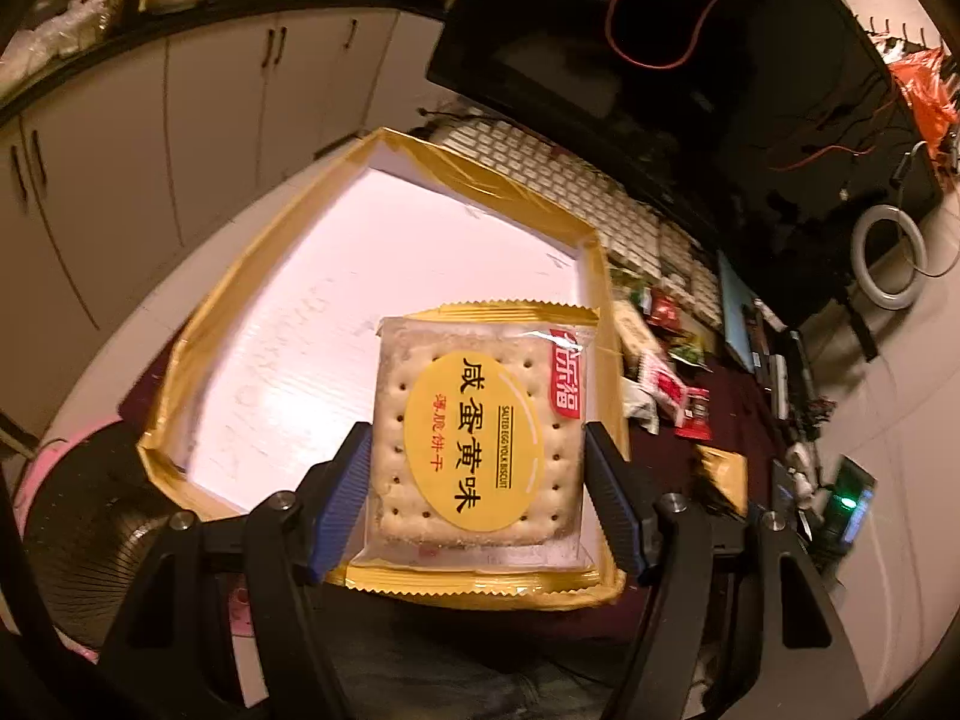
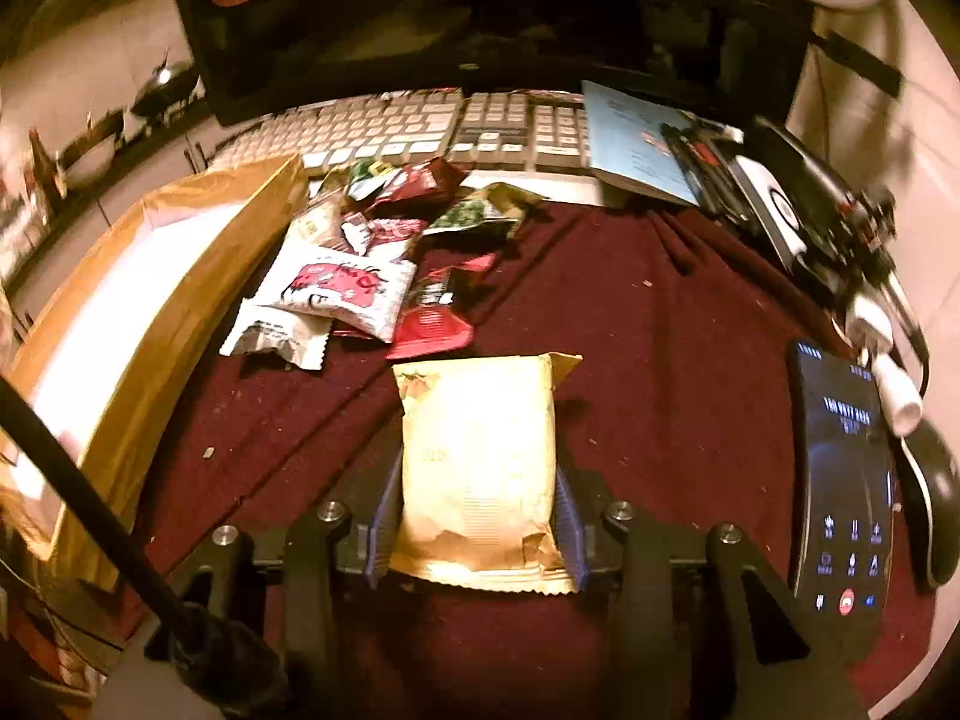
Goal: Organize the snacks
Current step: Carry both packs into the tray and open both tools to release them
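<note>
My left gripper is shut on a salted egg yolk biscuit packet, clear with a yellow oval label, held over the near right corner of a gold-rimmed white box. My right gripper is shut on a pale yellow snack packet just above the dark red cloth. A pile of several snack packets, red, white and green, lies on the cloth beyond it, beside the box. The pile also shows in the left wrist view.
A white keyboard and a dark monitor stand behind the pile. A blue booklet lies at back right. A lit phone and a mouse lie at the right. A black fan sits left of the box.
</note>
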Tool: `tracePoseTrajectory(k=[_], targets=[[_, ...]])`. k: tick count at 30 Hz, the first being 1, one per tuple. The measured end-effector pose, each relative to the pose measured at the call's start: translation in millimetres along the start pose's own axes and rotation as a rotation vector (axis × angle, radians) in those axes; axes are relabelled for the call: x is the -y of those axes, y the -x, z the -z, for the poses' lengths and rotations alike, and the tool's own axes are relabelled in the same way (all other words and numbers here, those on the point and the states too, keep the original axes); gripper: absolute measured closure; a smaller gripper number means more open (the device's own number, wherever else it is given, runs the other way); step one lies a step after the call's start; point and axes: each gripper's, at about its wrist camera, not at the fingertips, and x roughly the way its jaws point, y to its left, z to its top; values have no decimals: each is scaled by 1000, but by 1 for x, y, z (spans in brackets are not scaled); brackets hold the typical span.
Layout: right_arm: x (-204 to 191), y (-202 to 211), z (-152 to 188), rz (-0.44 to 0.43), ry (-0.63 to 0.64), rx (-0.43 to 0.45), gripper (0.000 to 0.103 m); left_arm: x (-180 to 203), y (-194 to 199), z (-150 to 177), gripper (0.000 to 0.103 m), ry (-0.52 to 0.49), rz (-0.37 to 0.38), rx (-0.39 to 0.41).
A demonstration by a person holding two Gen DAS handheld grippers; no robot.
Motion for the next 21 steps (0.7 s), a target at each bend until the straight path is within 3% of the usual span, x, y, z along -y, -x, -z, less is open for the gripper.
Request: tracePoseTrajectory(k=[6,10,16,18,21], targets=[[7,36,4,-171,-67,79,60,-4,-3,1,34,-9,-40,17],[-23,57,-9,-317,11,126,60,-7,-8,-1,34,-12,-58,14],[-84,46,-35,-582,139,24,60,-15,-16,-6,34,-47,-157,10],[-106,40,-40,-613,182,-7,60,-18,-16,-6,33,-78,-208,10],[-140,25,-43,-583,261,-28,60,-23,-22,-6,33,-109,-261,-27]])
